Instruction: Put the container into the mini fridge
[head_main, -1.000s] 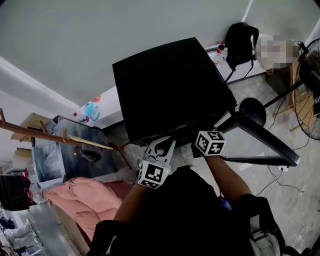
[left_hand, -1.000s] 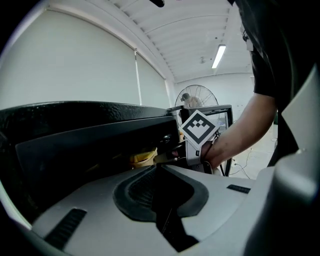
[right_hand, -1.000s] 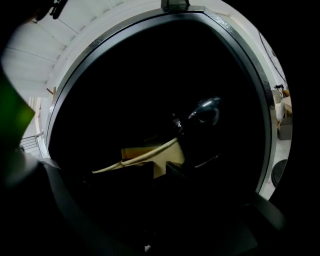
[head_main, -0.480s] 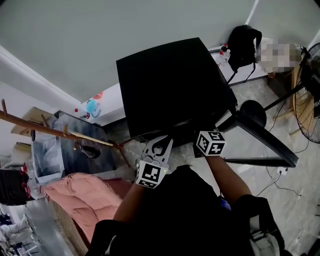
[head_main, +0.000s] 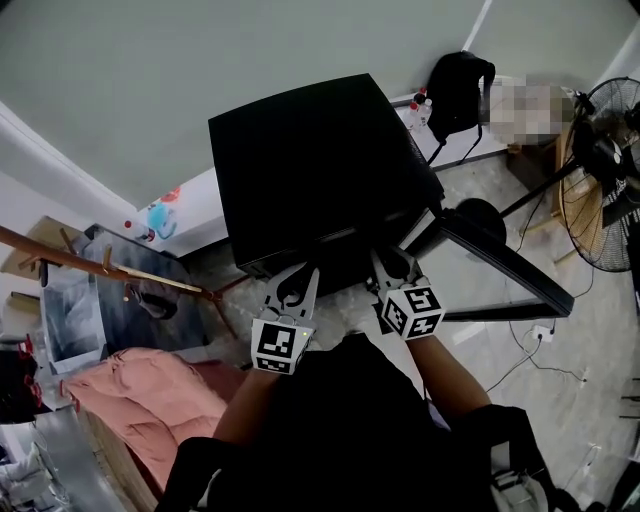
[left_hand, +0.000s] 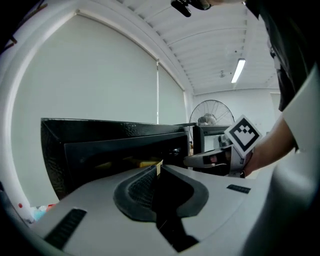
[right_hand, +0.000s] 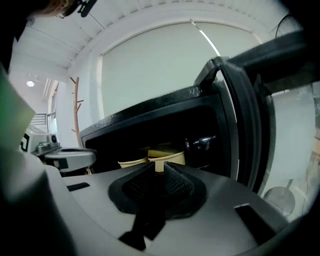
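The right gripper (head_main: 386, 266) has its jaws clamped on the rim of the cream container (right_hand: 156, 156), inside the open mini fridge (head_main: 310, 170) at 12 o'clock. The left gripper (head_main: 296, 280), at its 9 o'clock, has its jaws together and empty.

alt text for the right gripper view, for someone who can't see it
The right gripper has its jaws closed on the rim of a pale yellow container in the opening of a black mini fridge. The fridge door stands open at the right.
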